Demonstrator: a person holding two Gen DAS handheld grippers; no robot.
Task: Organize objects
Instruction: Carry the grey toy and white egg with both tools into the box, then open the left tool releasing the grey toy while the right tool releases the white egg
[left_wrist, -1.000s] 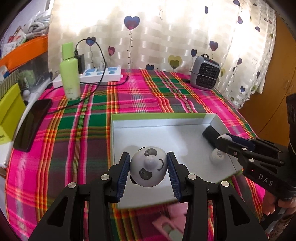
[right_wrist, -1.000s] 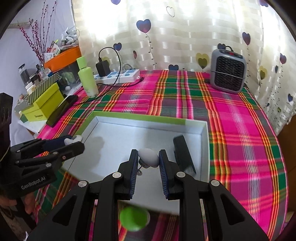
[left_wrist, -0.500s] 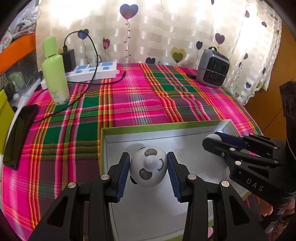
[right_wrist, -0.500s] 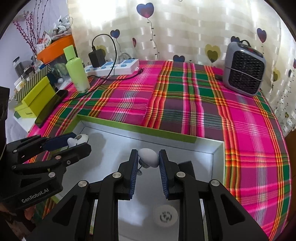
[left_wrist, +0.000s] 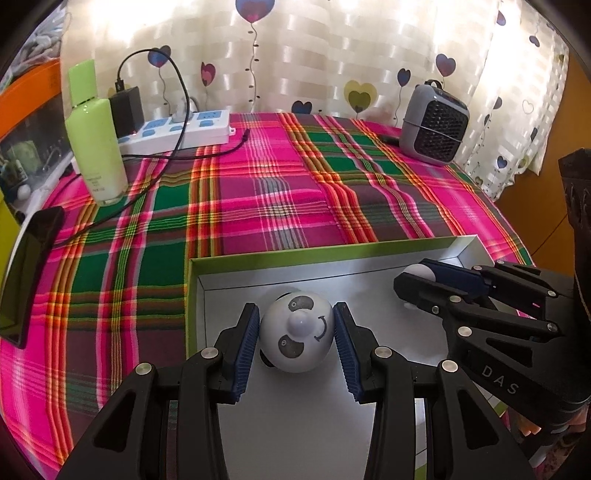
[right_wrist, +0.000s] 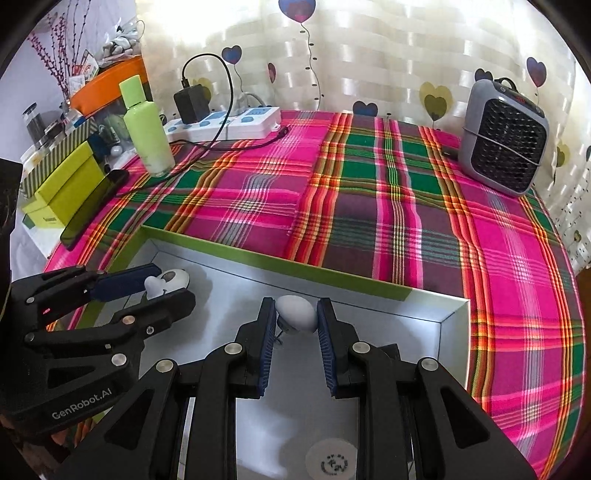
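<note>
A white panda-face ball (left_wrist: 297, 334) with dark eye patches sits clamped between the blue pads of my left gripper (left_wrist: 295, 332), which is shut on it over the open grey box (left_wrist: 236, 275) with a green rim. My right gripper (right_wrist: 297, 317) is shut on a small pale egg-shaped piece (right_wrist: 297, 314), held above the same box (right_wrist: 332, 271) near its far wall. Each gripper shows in the other's view: the right one (left_wrist: 413, 280) at the box's right, the left one (right_wrist: 166, 286) at its left. A round white disc (right_wrist: 332, 461) lies on the box floor.
A pink and green plaid cloth (left_wrist: 280, 192) covers the table. At the back stand a green bottle (left_wrist: 96, 147), a white power strip (left_wrist: 177, 133) with a black charger and cable, and a grey fan heater (left_wrist: 434, 125). A black phone (left_wrist: 29, 280) and yellow-green boxes (right_wrist: 62, 188) lie at left.
Both grippers moved forward and lower over the box with their objects still held. The box's far wall now lies close ahead, and the black object in the box has slid under the right gripper.
</note>
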